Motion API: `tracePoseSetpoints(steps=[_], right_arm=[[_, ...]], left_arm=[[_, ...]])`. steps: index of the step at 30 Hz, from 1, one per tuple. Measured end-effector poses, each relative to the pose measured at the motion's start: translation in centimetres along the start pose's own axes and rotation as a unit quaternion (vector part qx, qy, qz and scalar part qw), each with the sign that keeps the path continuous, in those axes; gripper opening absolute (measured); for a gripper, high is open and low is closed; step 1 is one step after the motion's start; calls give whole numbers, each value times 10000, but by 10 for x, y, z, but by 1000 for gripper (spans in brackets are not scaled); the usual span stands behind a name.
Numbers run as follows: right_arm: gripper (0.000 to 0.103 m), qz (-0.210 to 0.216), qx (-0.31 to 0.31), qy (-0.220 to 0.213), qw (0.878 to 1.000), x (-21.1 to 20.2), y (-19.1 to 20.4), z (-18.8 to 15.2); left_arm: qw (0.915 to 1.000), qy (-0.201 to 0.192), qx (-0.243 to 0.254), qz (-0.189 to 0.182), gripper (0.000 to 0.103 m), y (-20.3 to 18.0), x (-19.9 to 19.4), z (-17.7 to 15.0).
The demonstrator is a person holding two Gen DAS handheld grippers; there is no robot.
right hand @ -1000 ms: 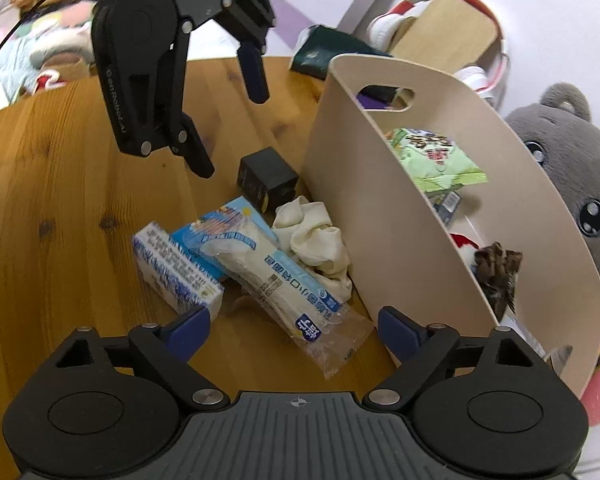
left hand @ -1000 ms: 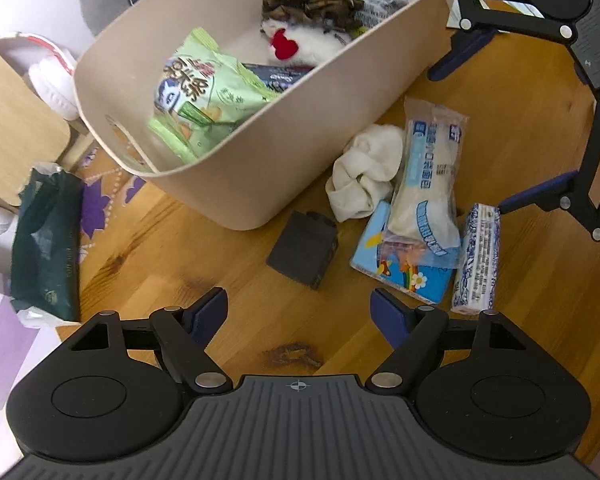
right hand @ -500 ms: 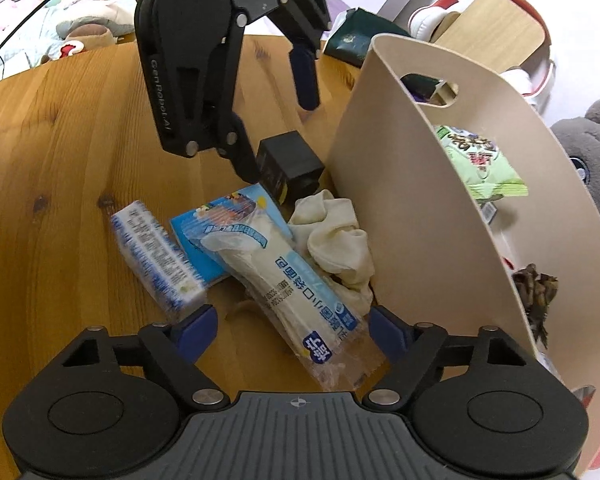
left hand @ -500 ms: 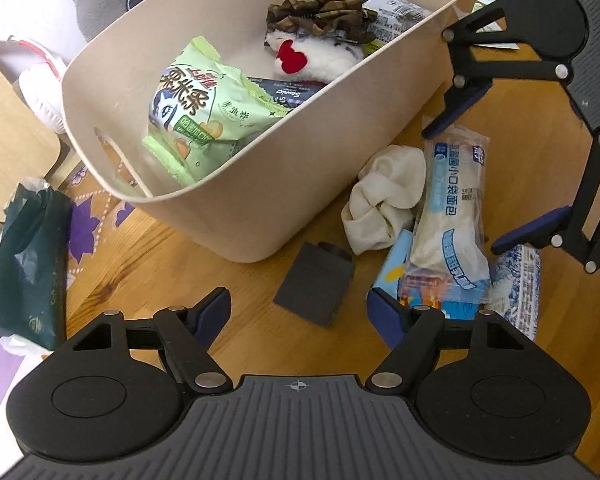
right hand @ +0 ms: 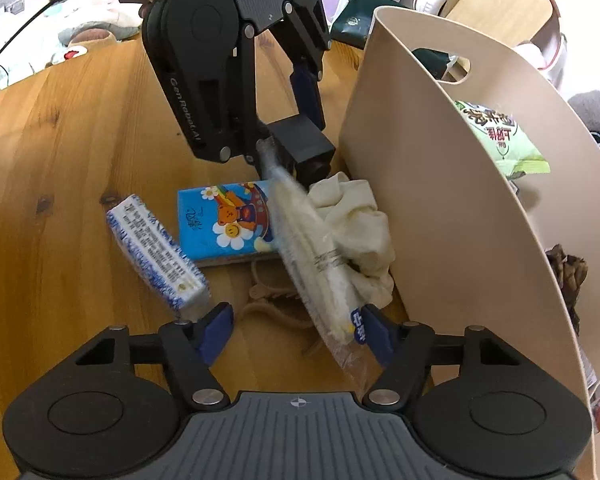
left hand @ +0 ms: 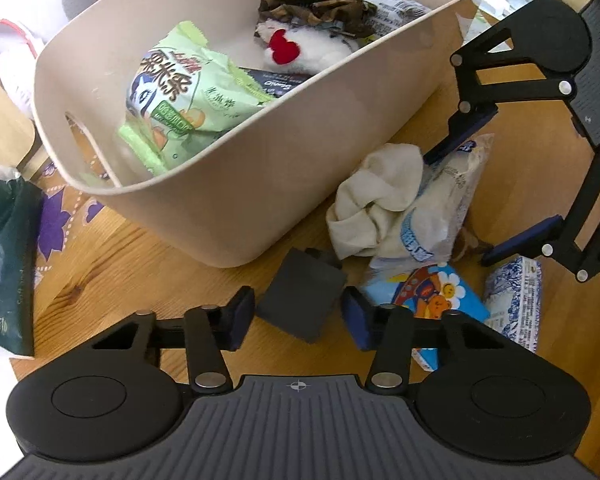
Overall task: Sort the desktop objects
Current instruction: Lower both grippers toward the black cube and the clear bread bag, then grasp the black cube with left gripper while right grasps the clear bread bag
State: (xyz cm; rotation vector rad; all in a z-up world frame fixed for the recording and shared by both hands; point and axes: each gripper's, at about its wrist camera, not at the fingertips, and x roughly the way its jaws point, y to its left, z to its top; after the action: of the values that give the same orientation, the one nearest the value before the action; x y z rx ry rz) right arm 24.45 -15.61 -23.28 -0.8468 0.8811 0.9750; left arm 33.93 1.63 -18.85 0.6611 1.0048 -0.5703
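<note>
On the wooden table a black block (left hand: 300,300) lies in front of the beige bin (left hand: 260,200). My left gripper (left hand: 299,318) straddles it, jaws closing, and both pads meet its sides. The right wrist view shows that gripper (right hand: 290,136) from the far side, over the block (right hand: 304,140). A clear bread packet (right hand: 312,260) lies between the closing jaws of my right gripper (right hand: 296,324). It rests against the right pad only, with a gap at the left. A cream cloth (right hand: 356,220), a bear-print tissue pack (right hand: 228,220) and a blue-white packet (right hand: 152,248) lie around it.
The bin wall (right hand: 440,220) stands close on the right of my right gripper. Inside the bin are a green snack bag (left hand: 180,96) and a white plush (left hand: 300,44). A dark green pouch (left hand: 4,248) lies left of the bin. A beige cord (right hand: 268,300) sits under the packet.
Both grippers sank toward the pile and narrowed their jaws. The left came around the black block. The bread packet tipped onto its edge against the right gripper's right finger.
</note>
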Motion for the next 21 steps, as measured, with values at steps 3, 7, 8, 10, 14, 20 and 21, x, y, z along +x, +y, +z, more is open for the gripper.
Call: tracePoseSetpoints(steps=[3,7,8,10,14,20,21], right_arm=[[65,86,47,8,10000,-1,-1,-1],[66,160,164,4,9997,-4,-4,-3],[66,186,210,-15,9996,-5,-5,-3],[66,277,413,-106,9987,-9,-8,-4],[65,433,1013,-322,9934,-16,-21,-4],[54,547,1519,-349,9863,-13,-36,-1],[54,593,1605,-367,9846,-13,-38,0]], left_arm=[[10000,8,10,7,48,-2,0,1],[10000,32,3,15,48,-3,-1,2],[10000,35,13,17,48,-3,-2,2],[10000,37,17,13,48,-4,-2,2],[10000,38,14,16,48,-4,-4,1],[10000,35,14,20,48,-3,-5,1],[10000,32,7,23,48,-4,-6,-2]])
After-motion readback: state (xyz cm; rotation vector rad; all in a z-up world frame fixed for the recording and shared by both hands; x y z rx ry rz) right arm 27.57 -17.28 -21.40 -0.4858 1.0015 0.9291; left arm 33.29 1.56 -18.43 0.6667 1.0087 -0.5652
